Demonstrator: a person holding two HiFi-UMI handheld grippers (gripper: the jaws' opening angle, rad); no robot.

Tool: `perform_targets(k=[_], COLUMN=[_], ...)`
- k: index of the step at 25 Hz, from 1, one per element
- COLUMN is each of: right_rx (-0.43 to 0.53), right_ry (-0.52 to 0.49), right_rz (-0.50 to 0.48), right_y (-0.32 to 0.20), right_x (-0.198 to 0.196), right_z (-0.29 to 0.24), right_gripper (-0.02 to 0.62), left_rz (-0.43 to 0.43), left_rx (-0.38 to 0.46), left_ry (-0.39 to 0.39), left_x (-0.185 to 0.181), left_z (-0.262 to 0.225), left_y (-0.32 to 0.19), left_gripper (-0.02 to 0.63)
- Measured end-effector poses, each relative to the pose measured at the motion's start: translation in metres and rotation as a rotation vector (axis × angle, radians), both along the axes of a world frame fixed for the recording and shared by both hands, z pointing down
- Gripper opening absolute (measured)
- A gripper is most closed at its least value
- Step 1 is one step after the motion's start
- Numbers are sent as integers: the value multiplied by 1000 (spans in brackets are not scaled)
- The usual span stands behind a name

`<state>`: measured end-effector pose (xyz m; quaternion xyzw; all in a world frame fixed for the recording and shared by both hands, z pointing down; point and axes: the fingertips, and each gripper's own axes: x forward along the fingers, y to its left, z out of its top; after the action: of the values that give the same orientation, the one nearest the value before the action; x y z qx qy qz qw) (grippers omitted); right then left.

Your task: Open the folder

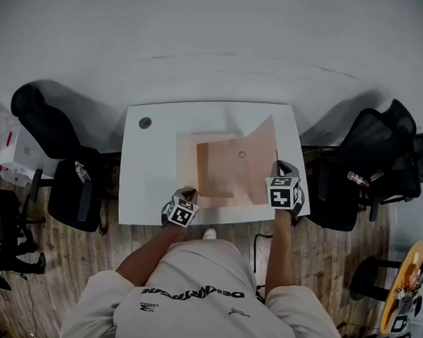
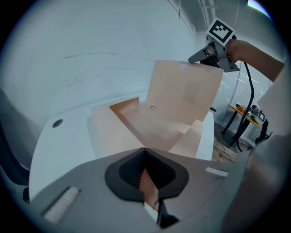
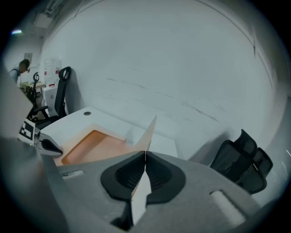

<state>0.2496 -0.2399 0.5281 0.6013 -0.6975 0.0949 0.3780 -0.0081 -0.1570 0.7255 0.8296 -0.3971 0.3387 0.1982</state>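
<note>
Cream sweatshirt (image 1: 185,297), blk print; left hand-held gripper (image 1: 187,194) & right hand-held gripper (image 1: 281,165) grey.

Your shirt (image 1: 192,293) has dark letters across it, but they sit upside down and are too blurry to read. The cubes on your left gripper (image 1: 186,194) and right gripper (image 1: 281,165) show black and white square marks, not words or numbers. No other writing can be read.
</note>
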Motion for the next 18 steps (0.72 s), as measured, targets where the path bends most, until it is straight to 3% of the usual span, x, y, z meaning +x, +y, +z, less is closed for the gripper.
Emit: perform_targets(k=[18], right_rx=[-87], right_ry=[9], right_rz=[34], right_y=[-8], right_x=[38], right_z=[12], right_gripper=[5], left_rz=[-4], left_rx=[-28], left_ry=[9], left_x=[-1], left_z=[-2], left_y=[0], left_gripper=[-3])
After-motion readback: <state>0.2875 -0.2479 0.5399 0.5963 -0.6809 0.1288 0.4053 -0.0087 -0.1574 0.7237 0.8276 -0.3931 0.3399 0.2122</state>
